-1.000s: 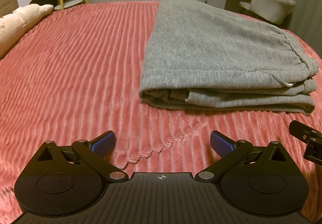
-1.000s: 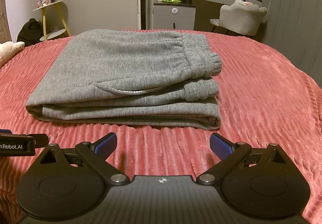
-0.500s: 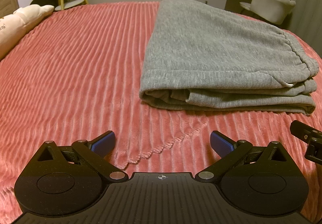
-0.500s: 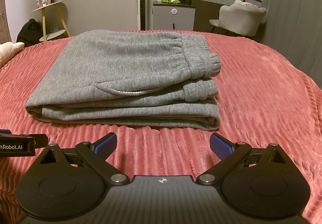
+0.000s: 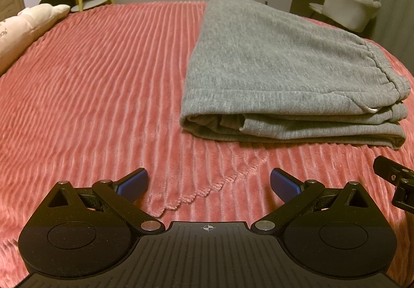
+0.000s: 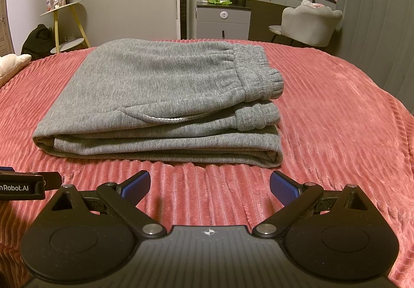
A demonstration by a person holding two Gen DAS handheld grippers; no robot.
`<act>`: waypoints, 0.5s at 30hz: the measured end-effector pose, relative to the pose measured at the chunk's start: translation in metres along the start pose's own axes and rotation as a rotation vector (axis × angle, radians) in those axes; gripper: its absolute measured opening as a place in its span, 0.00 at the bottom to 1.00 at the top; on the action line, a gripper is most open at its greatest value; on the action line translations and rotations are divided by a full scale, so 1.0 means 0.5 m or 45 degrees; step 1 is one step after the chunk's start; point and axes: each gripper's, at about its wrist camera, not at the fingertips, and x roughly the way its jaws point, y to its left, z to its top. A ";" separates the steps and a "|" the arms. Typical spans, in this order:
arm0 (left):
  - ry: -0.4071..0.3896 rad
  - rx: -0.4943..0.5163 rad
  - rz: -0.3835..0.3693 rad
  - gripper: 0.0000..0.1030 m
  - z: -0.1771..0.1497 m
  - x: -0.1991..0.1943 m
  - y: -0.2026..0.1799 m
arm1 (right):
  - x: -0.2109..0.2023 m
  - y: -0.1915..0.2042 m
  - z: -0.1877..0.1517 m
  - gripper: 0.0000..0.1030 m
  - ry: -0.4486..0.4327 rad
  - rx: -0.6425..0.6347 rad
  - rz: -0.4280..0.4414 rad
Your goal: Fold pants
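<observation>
Grey sweatpants (image 5: 279, 73) (image 6: 165, 99) lie folded in a flat stack of several layers on the pink ribbed bedspread (image 5: 90, 86) (image 6: 336, 119), elastic waistband to the right. My left gripper (image 5: 209, 183) stands open just short of the stack's near left corner, nothing between its blue pads. My right gripper (image 6: 209, 184) is open too, in front of the stack's near edge and apart from it. A part of the right gripper (image 5: 396, 182) shows at the right edge of the left wrist view, and the left gripper (image 6: 23, 183) at the left edge of the right wrist view.
A cream pillow (image 5: 28, 26) lies at the bed's left side. Beyond the bed stand a yellow-legged side table (image 6: 64, 24), a grey drawer cabinet (image 6: 223, 20), a dressing table with a padded chair (image 6: 309, 26) and a dark bag (image 6: 37, 39) on the floor.
</observation>
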 end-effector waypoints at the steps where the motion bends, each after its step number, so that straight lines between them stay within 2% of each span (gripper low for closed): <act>1: 0.002 -0.005 -0.004 1.00 0.000 0.001 0.000 | -0.001 0.001 0.000 0.96 -0.001 0.000 -0.001; 15: -0.008 -0.008 -0.018 1.00 -0.003 -0.002 -0.005 | -0.004 0.001 0.000 0.96 -0.005 -0.002 -0.005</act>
